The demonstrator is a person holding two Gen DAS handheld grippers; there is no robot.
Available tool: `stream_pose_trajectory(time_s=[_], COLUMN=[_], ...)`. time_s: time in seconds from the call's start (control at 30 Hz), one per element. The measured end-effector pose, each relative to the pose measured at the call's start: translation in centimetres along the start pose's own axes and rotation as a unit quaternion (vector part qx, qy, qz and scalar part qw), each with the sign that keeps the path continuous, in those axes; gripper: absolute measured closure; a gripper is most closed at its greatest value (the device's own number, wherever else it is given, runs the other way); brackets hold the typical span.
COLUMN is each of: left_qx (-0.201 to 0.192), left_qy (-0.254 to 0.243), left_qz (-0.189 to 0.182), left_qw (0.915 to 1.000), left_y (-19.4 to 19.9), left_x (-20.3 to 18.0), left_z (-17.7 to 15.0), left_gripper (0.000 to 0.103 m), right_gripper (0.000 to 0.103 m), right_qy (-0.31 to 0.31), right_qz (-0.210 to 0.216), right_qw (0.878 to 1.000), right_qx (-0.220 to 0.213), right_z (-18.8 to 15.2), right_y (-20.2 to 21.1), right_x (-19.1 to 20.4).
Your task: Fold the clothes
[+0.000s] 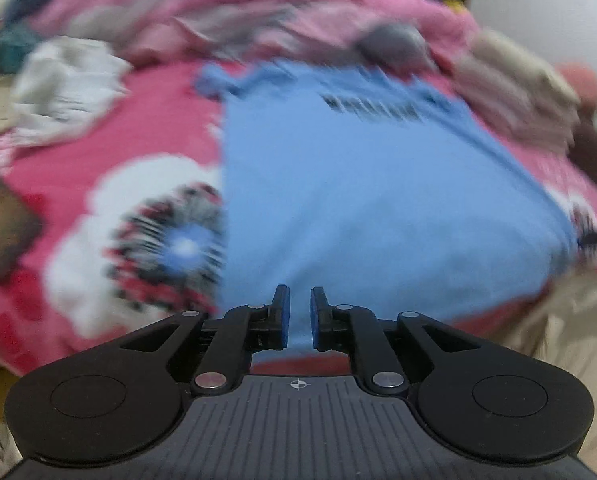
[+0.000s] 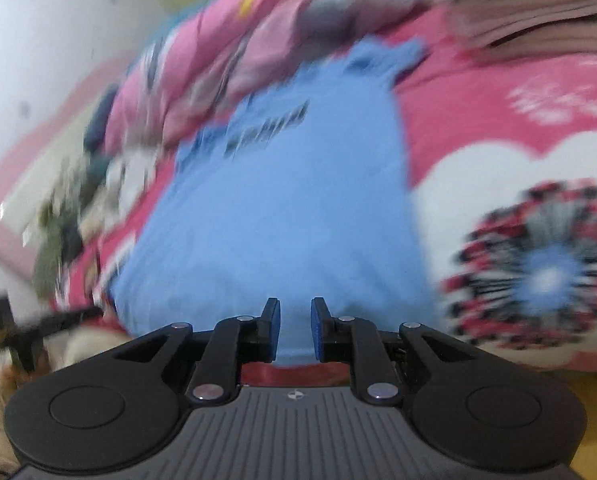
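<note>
On the pink bedspread (image 1: 78,168) (flower-printed) lies a blue shirt (image 1: 378,200); left gripper (image 1: 298,316) and right gripper (image 2: 294,328) narrowly parted, empty.

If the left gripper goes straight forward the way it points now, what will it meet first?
Most likely the blue shirt. The left gripper has its fingers slightly apart with nothing pressed between them, and blue cloth fills the gap ahead. The picture is blurred, so depth is uncertain.

A light blue garment (image 1: 378,200) with dark lettering lies on a pink bedcover (image 1: 98,148) patterned with white clouds and a red-black-white rosette (image 2: 538,272).
</note>
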State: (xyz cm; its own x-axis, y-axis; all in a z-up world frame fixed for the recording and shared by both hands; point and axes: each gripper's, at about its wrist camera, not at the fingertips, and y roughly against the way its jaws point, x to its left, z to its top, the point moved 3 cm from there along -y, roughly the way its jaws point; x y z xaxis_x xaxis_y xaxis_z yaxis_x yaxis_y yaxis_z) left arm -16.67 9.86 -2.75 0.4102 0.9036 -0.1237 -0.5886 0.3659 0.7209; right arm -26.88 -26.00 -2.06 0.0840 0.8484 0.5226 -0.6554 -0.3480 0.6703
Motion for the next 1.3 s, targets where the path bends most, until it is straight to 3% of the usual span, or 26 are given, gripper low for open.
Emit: stream_pose_trajectory(time_s=[0.1, 0.2, 0.23, 0.37, 0.43, 0.53, 0.63, 0.7, 0.77, 0.87, 0.97, 1.07, 1.1, 1.13, 1.2, 1.3], left_qx=[0.031, 0.078, 0.092, 0.129, 0.136, 0.133, 0.092, 0.051, 0.01, -0.036, -0.059, -0.059, -0.064, -0.074, -0.096, -0.105], left_qy=[-0.009, 0.022, 0.039, 0.079, 0.078, 0.064, 0.063, 0.076, 0.088, 0.1, 0.114, 0.124, 0.132, 0.151, 0.182, 0.2], left_qz=[0.002, 0.037, 0.043, 0.07, 0.056, 0.015, -0.003, -0.01, -0.037, -0.071, -0.081, -0.033, -0.026, -0.03, -0.018, 0.046], left_qw=[0.9995, 0.996, 0.994, 0.9861, 0.986, 0.9889, 0.9937, 0.9957, 0.9954, 0.9918, 0.9885, 0.99, 0.9888, 0.9853, 0.9784, 0.9731], left_y=[-2.7, -5.1, -5.7, -5.9, -4.7, -1.9, 0.7, 1.8, 2.0, 0.3, -3.3, -6.6, -7.0, -6.9, -6.3, -5.5], left_x=[-0.6, 1.3, 2.2, 5.1, 5.6, 5.7, 6.3, 6.6, 6.6, 5.4, 4.4, 4.9, 5.4, 6.3, 8.4, 11.3], left_z=[-1.0, -2.1, -2.4, -3.2, -3.5, -3.6, -2.0, -0.1, 2.0, 4.2, 5.4, 5.3, 5.2, 5.3, 5.6, 6.0], left_gripper=[0.093, 0.093, 0.093, 0.093, 0.093, 0.092, 0.09, 0.083, 0.081, 0.081, 0.081, 0.081, 0.081, 0.081, 0.082, 0.081], right_gripper=[0.085, 0.086, 0.086, 0.086, 0.082, 0.076, 0.076, 0.076, 0.076, 0.076, 0.076, 0.076, 0.081, 0.094, 0.094, 0.093], right_qy=[-0.009, 0.007, 0.007, 0.003, 0.025, 0.075, 0.106, 0.106, 0.089, 0.057, -0.032, -0.113, -0.132, -0.153, -0.206, -0.254], right_qz=[-0.014, -0.085, -0.091, -0.127, -0.155, -0.155, -0.111, -0.058, 0.01, 0.101, 0.147, 0.131, 0.111, 0.098, 0.116, 0.115], right_qw=[0.998, 0.991, 0.989, 0.982, 0.976, 0.978, 0.986, 0.993, 0.995, 0.986, 0.979, 0.979, 0.98, 0.979, 0.965, 0.946], right_qx=[0.064, 0.108, 0.12, 0.143, 0.15, 0.118, 0.059, 0.007, -0.046, -0.12, -0.137, -0.105, -0.097, -0.093, -0.116, -0.166], right_z=[0.3, 0.7, 0.8, 0.6, 0.0, -0.2, 0.6, 1.6, 2.4, 3.4, 4.1, 3.7, 3.4, 3.2, 2.7, 2.2], right_y=[-3.6, -4.9, -4.8, -3.7, -2.9, -0.7, 1.8, 3.1, 3.0, 2.1, -1.9, -5.8, -6.3, -6.6, -5.6, -3.6], right_x=[-1.0, -3.5, -4.3, -6.2, -5.7, -3.2, -0.4, 1.0, 1.8, 2.5, 1.5, -0.6, -1.7, -2.8, -5.0, -7.5])
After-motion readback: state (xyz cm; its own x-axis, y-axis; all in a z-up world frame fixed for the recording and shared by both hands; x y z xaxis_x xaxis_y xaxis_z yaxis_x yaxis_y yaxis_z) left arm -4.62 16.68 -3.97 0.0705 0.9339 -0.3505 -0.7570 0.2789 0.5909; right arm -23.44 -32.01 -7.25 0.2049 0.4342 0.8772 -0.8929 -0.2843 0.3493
